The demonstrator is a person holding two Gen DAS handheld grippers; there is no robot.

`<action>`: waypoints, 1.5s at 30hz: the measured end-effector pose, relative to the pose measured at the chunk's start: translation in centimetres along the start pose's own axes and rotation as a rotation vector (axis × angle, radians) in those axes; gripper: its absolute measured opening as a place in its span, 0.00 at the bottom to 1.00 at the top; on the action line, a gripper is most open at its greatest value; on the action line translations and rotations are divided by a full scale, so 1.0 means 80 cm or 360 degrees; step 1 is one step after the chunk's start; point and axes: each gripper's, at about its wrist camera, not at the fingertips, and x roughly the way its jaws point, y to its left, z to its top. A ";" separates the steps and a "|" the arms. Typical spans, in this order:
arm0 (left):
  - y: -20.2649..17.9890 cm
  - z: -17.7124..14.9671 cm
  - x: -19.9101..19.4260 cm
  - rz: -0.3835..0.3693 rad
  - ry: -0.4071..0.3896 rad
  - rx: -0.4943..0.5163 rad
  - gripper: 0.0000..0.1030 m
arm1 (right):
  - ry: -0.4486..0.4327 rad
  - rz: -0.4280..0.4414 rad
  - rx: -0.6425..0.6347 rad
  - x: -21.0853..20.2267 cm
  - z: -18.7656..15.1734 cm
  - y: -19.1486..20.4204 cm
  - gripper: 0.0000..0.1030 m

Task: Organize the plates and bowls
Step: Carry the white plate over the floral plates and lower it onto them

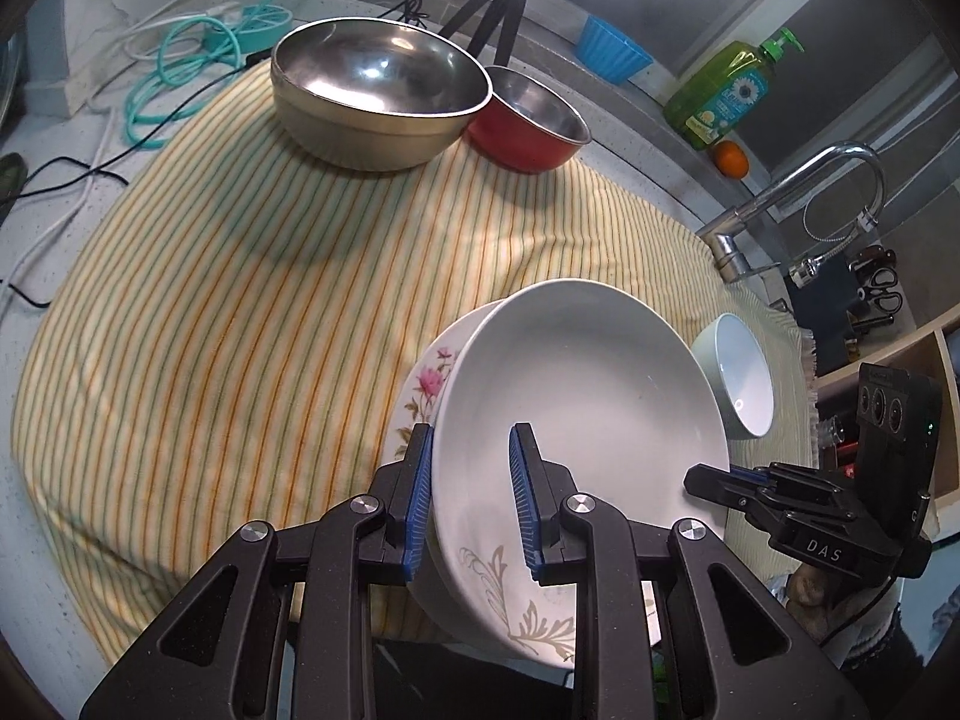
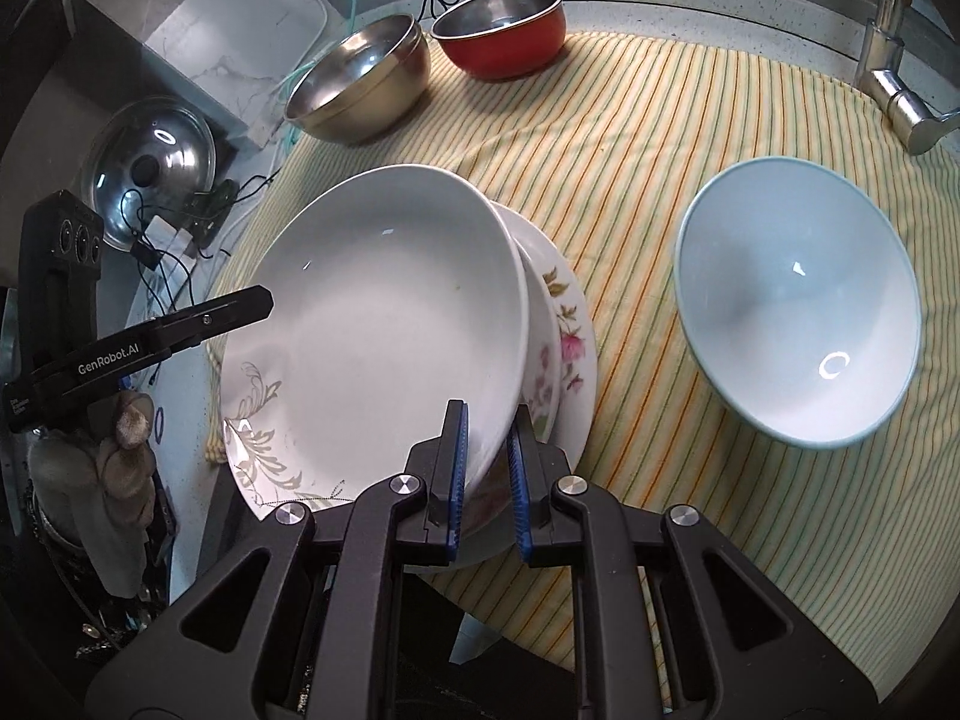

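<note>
Both the left gripper (image 1: 470, 495) and right gripper (image 2: 487, 471) pinch opposite rims of the white glazed ceramic plate (image 2: 384, 324), tilted above the floral-rimmed plate (image 2: 567, 324); rigid, slippery, fragile: grip rims only

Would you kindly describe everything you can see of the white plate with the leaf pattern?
The white plate is a deep, glossy, ceramic-looking dish with a grey-gold leaf sprig on its rim. It sits tilted atop the floral plate on the striped cloth. The left tongs and the right tongs each straddle its rim on opposite sides. It looks empty.
</note>
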 end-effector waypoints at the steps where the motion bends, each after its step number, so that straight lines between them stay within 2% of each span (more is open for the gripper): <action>1: 0.000 -0.001 0.000 0.0002 -0.0001 0.0002 0.22 | 0.0001 -0.0012 -0.0008 0.000 -0.001 0.001 0.13; 19: 0.001 -0.009 0.009 0.0040 0.0019 0.0019 0.22 | 0.0016 -0.0168 -0.0134 0.005 -0.005 0.019 0.14; 28: -0.006 -0.013 0.010 0.0101 0.0024 0.0082 0.22 | 0.0000 -0.0316 -0.0282 0.007 -0.013 0.043 0.24; 35: -0.016 -0.015 0.013 0.0165 0.0023 0.0166 0.22 | -0.0011 -0.0409 -0.0345 0.008 -0.019 0.052 0.26; 38: -0.023 -0.013 0.014 0.0169 0.0016 0.0197 0.22 | -0.0016 -0.0455 -0.0360 0.008 -0.019 0.052 0.33; 45: -0.022 -0.010 0.014 0.0178 0.0008 0.0205 0.22 | -0.0014 -0.0467 -0.0363 0.010 -0.022 0.051 0.35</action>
